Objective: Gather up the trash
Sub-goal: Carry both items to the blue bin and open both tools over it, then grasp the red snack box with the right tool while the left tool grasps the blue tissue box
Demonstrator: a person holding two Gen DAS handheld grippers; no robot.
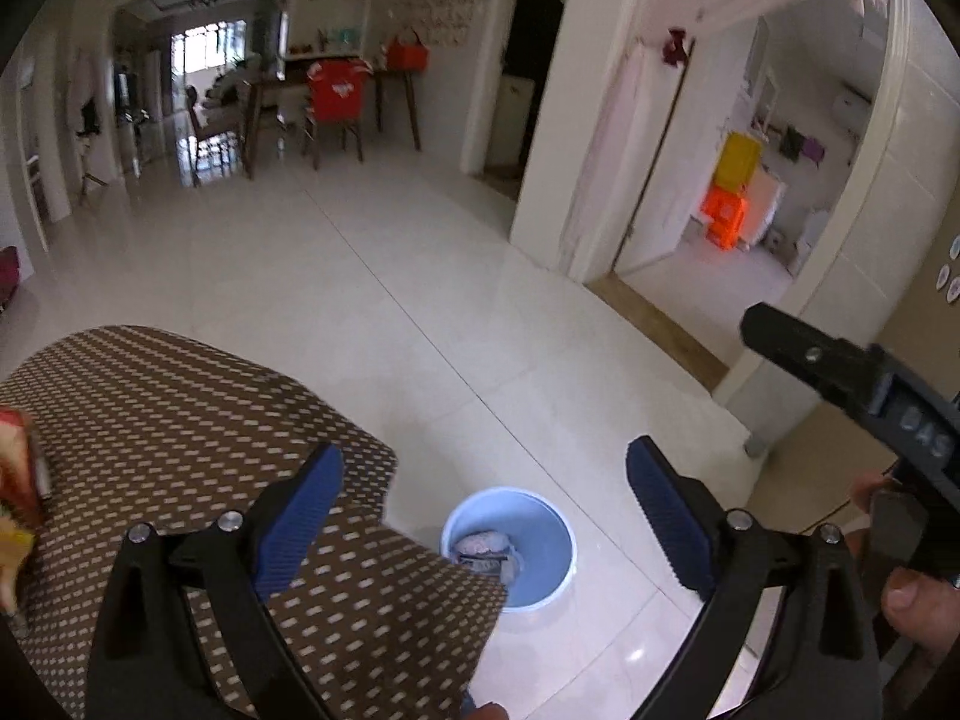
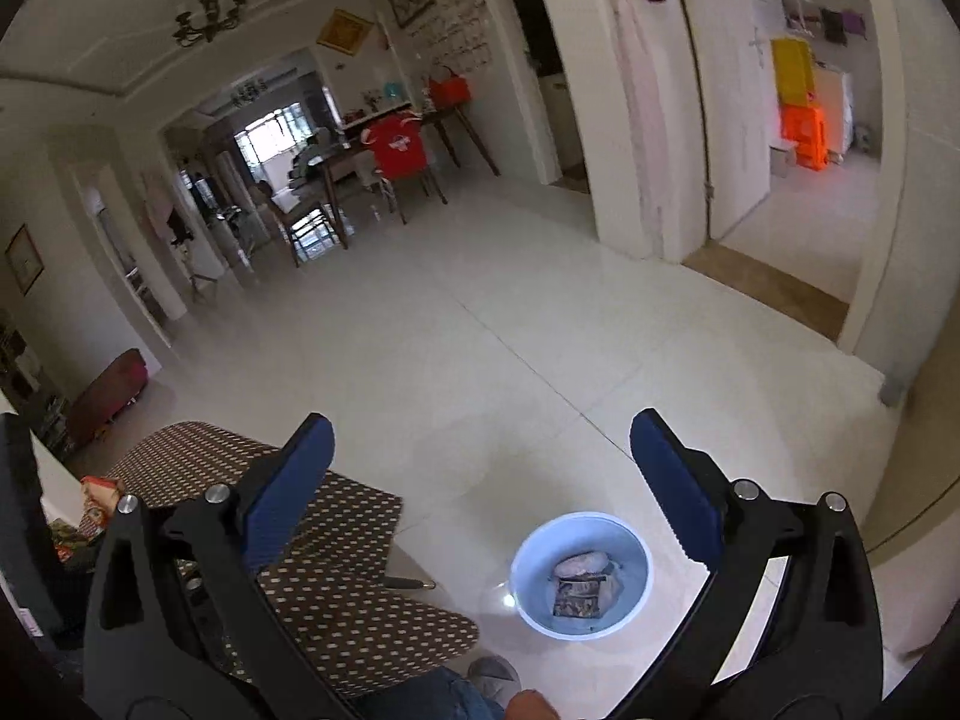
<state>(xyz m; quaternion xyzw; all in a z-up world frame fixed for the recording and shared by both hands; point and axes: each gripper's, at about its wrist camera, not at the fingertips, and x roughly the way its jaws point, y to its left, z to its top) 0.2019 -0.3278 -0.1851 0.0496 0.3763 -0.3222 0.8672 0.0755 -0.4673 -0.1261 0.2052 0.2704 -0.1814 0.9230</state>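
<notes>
Both grippers hang with jaws wide and nothing between them: the left gripper (image 1: 485, 504) and the right gripper (image 2: 480, 483). Low in the frame, on the white tiled floor (image 2: 540, 312), stands a light blue bucket (image 2: 636, 546) holding crumpled wrappers (image 2: 581, 588). The table (image 1: 180, 420), under a brown dotted cloth, fills the lower left, with colourful packets (image 1: 18, 468) at its left edge.

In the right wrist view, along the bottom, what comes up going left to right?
Red snack packets → brown white-dotted tablecloth → pale blue round plastic bin holding wrappers.
</notes>
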